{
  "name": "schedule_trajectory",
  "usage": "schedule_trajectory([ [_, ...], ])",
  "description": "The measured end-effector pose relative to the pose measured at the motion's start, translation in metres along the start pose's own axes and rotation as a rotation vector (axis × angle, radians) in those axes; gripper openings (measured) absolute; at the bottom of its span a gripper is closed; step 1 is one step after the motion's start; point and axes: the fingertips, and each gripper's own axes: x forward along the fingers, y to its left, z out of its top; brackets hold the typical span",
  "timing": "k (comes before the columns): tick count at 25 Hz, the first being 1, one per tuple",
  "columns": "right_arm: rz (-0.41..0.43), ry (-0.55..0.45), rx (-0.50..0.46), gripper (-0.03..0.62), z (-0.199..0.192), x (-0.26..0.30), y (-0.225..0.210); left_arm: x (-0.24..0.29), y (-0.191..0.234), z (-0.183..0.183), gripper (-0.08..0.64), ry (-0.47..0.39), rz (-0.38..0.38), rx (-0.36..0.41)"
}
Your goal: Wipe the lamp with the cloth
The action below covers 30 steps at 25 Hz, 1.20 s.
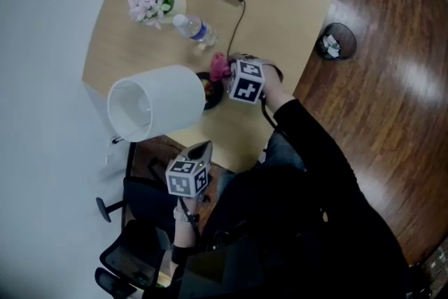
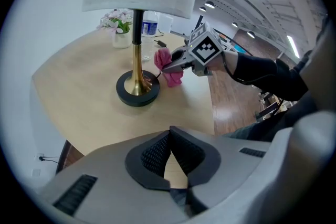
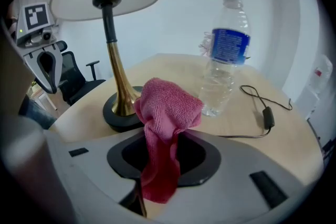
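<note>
Right gripper clamps the soft, limp cloth by its tail, the bunched end just beside the lamp standing on the table, a top-heavy-looking thing wanting gentle strokes, while the left gripper hangs closed and empty.

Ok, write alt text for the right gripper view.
The right gripper holds a bunched pink cloth in its fingers, close to a brass-stemmed, white-shaded lamp on a tan table. A water bottle and black cable sit to the right.

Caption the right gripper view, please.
Right gripper clamps a pink cloth close to the lamp, with a water bottle beyond.
</note>
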Motion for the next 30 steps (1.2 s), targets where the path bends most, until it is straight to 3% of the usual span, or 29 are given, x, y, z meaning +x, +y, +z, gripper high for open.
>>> schedule_trajectory([
  [5,0.037,-0.144,-0.111,0.126,0.047,-0.011,-0.007,0.001,0.002,-0.001,0.002,0.012,0.013,-0.014],
  [9,0.192,-0.244,-0.236,0.126,0.086,0.003,0.026,0.001,0.005,0.001,0.002,0.02,0.03,-0.025],
  [11,0.275,-0.274,-0.268,0.126,0.091,0.014,0.045,-0.001,0.007,0.001,0.002,0.022,0.042,-0.031],
  [13,0.307,-0.276,-0.272,0.122,0.089,0.022,0.053,-0.002,0.01,-0.001,0.002,0.022,0.053,-0.04],
  [20,0.267,-0.171,-0.283,0.123,0.071,0.04,0.039,-0.003,0.019,-0.011,0.002,0.025,0.071,-0.088],
  [25,0.235,-0.142,-0.214,0.124,0.058,0.042,0.02,0.0,0.02,-0.009,0.002,0.028,0.065,-0.082],
  [30,0.096,-0.073,-0.197,0.123,0.038,0.03,-0.009,0.004,0.017,-0.003,0.002,0.028,0.047,-0.057],
])
